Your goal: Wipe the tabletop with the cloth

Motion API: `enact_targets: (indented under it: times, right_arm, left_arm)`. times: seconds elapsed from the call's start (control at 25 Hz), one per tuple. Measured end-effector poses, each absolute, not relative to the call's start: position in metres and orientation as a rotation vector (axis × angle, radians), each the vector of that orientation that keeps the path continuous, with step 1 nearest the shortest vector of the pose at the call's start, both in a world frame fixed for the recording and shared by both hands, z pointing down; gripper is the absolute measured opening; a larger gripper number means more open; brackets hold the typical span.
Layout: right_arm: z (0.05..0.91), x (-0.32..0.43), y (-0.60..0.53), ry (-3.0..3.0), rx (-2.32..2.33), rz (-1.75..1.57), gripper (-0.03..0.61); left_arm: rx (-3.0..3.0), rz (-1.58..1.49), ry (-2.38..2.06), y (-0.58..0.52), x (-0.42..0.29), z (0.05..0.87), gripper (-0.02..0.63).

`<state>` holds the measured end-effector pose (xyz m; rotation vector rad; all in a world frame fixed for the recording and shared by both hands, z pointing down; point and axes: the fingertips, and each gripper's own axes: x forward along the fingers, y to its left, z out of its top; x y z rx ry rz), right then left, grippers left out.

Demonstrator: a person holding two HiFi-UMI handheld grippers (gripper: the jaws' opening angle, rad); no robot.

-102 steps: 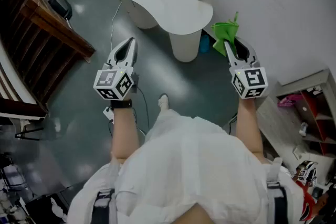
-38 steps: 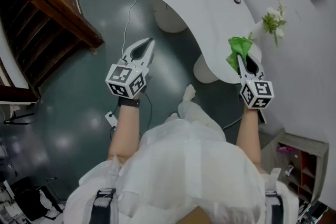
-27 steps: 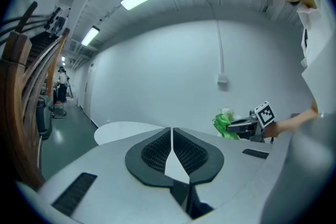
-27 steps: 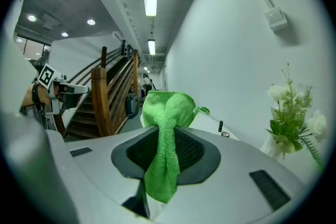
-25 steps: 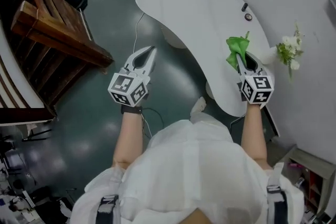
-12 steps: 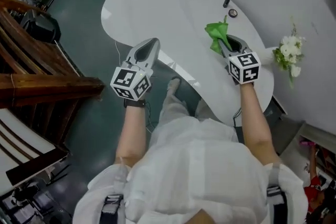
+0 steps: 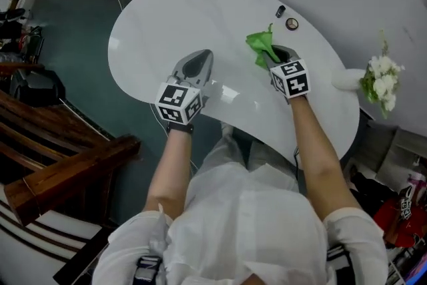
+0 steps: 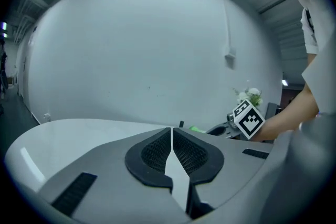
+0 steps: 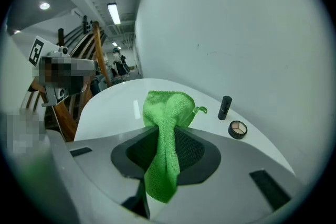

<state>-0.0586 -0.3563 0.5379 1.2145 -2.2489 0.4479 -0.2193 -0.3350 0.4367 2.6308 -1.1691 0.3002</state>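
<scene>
A white kidney-shaped tabletop [image 7: 180, 23] lies in front of me. My right gripper [image 7: 268, 55] is shut on a green cloth [image 7: 261, 47], and it hovers over the table's right half. The cloth [image 9: 167, 128] bunches out past the jaws and hangs down between them in the right gripper view. My left gripper [image 7: 199, 62] is shut with nothing in it, held above the table's near edge. Its jaws meet in the left gripper view, where the gripper [image 8: 171, 131] points across the tabletop [image 8: 68, 134] toward the right gripper [image 8: 231, 126].
A small black tube [image 7: 280, 11] and a round compact [image 7: 291, 24] lie near the table's far edge. A white vase with flowers [image 7: 377, 77] stands at the table's right end. Dark wooden stairs [image 7: 47, 170] rise at the left. A white wall runs behind the table.
I have walked up to the table and turned to face it. Both grippers now sit over the tabletop instead of over the floor. The right gripper still holds the cloth.
</scene>
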Motion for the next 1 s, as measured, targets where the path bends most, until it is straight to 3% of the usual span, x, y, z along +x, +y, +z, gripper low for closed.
enact_targets:
  times: [0.6, 1.0]
  right_arm:
    - [0.606, -0.056, -0.404, -2.189, 1.175, 0.494, 0.08]
    - [0.614, 0.039, -0.348, -2.087, 1.261, 0.509, 0.08]
  left_arm:
    - [2.59, 0.42, -1.022, -0.38, -0.169, 0.492, 0.026]
    - [2.604, 0.45, -0.938, -0.379, -0.127, 0.504, 0.025]
